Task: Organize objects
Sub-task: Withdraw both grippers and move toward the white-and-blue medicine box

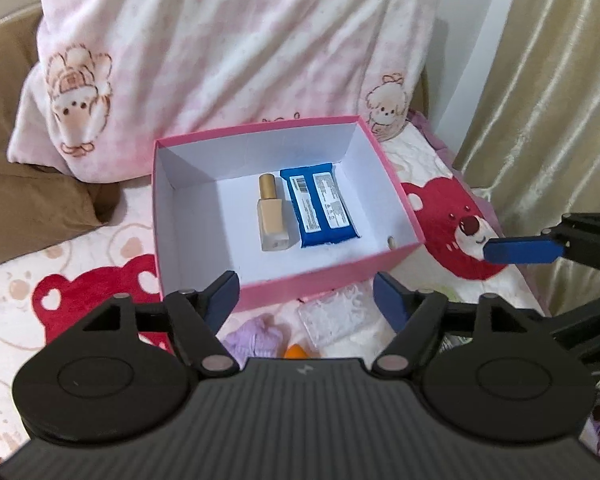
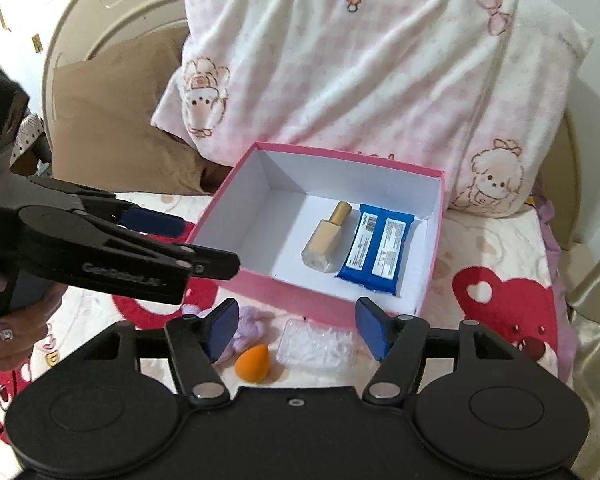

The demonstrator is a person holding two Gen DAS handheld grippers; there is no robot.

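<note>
From the left wrist, the left tool (image 1: pixel 306 298) hangs over the near wall of the pink box (image 1: pixel 320 284), jaws well apart with nothing between them. Inside the box a bottle (image 1: pixel 273 213) lies beside a blue pack (image 1: pixel 320 208), just touching or nearly so. A blue finger of the right tool (image 1: pixel 522 250) pokes in from the right, over the bed (image 1: pixel 112 248). Near the box front lie a clear packet (image 1: pixel 332 316), a purple cloth (image 1: pixel 256 338) and a sliver of orange sponge (image 1: pixel 296 351)

From the right wrist, the right tool (image 2: pixel 296 328) is also wide and empty, above the sponge (image 2: pixel 256 362) and packet (image 2: pixel 318 346); the left tool (image 2: pixel 198 242) hovers at the box's left corner, a hand (image 2: pixel 8 340) gripping it

Two items look stowed; three remain outside. The next move probably calls for lowering one tool onto the sponge or packet and closing gently, since both are soft
</note>
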